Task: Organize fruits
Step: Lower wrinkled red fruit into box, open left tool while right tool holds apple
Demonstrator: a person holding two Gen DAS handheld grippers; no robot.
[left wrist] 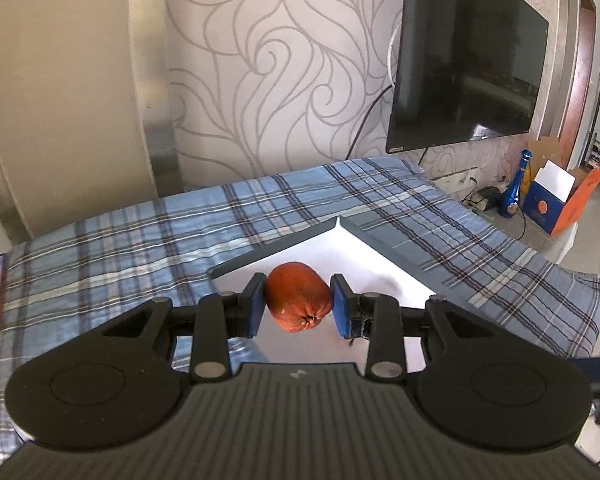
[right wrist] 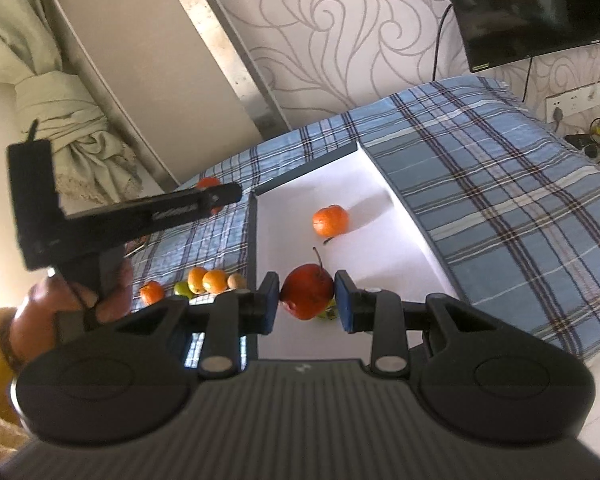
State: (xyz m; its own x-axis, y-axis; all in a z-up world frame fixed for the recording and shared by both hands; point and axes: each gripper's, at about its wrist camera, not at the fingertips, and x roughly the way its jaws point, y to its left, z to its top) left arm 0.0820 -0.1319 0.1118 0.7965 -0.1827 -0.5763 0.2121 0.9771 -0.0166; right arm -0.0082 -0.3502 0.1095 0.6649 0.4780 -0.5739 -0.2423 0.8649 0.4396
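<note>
Both tongs are clamped on fruit over the tray point(right wrist: 404, 240): the left tongs point(left wrist: 298, 298) pinch a wrinkled orange point(left wrist: 297, 296), the right tongs point(right wrist: 307, 300) a red apple point(right wrist: 308, 296). The step looks like delivery — next, lower and release beside the tangerine point(right wrist: 330, 221) inside the tray. The orange's dimpled end faces the camera; the apple's stem points up — away from the tray floor.
</note>
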